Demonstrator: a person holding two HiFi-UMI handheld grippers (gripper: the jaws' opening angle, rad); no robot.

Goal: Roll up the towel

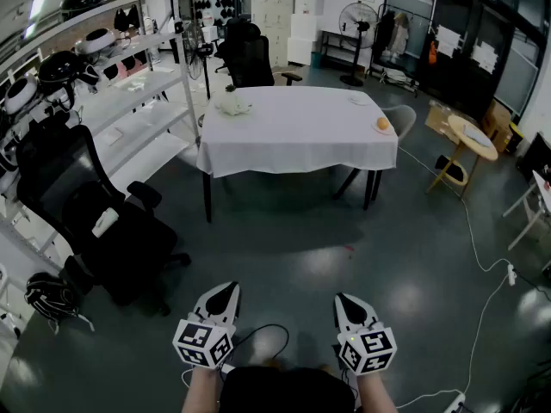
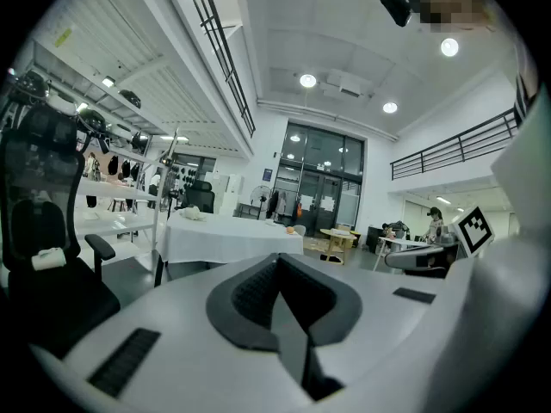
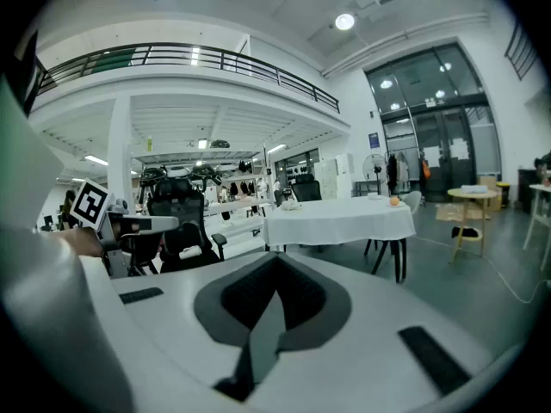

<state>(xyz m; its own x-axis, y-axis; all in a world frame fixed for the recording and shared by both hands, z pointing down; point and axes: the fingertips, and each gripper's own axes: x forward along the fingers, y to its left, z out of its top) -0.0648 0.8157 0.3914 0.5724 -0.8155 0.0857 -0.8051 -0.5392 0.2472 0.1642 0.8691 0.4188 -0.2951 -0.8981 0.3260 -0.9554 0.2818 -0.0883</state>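
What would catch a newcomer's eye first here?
The white-clothed table in mid-room, with a crumpled towel at its far left and a small orange thing at its right edge. Nearest the camera, the left gripper and right gripper point toward it, both shut and empty.

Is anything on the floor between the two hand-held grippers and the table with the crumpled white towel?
Nothing visible does. Bare floor lies between the left hand-held gripper, the right hand-held gripper and the table; the towel sits near its far left corner. The black chair stands off left.
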